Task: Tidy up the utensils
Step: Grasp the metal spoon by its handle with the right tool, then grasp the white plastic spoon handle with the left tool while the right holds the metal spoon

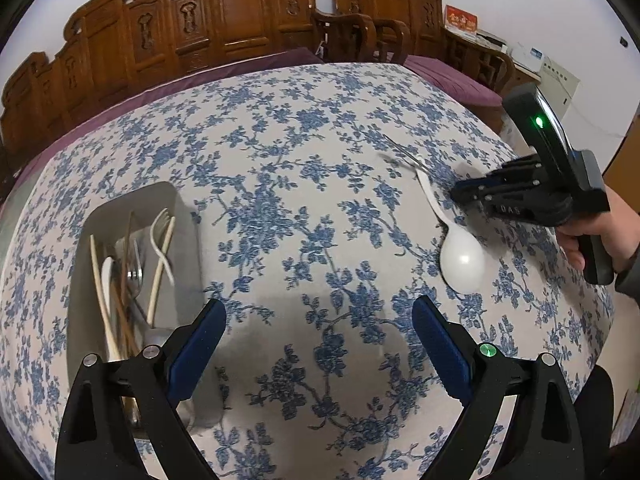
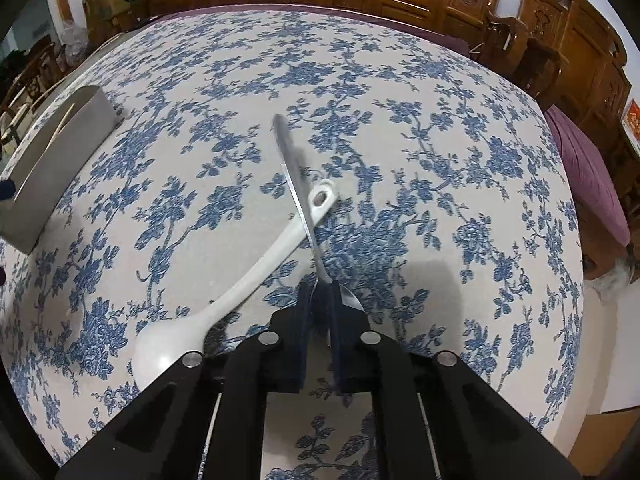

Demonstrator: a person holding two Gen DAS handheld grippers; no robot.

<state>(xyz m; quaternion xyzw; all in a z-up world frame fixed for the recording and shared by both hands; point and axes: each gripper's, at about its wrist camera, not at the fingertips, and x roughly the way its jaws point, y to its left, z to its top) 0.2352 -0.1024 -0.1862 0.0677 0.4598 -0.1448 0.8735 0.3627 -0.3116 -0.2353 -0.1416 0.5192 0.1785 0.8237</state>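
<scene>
A metal spoon lies slanted across the handle of a white ceramic spoon on the blue-flowered tablecloth. My right gripper is shut on the metal spoon's neck, with its shiny bowl just right of the pads. In the left wrist view the right gripper sits at the table's right side, beside the white spoon, and the metal spoon's handle pokes out past it. My left gripper hangs open over bare cloth with nothing between its fingers. A grey utensil holder holds chopsticks, forks and spoons.
The holder stands near the table's left edge in the right wrist view. Carved wooden chairs and purple cushions ring the far side. A person's hand grips the right gripper's handle at the table's right edge.
</scene>
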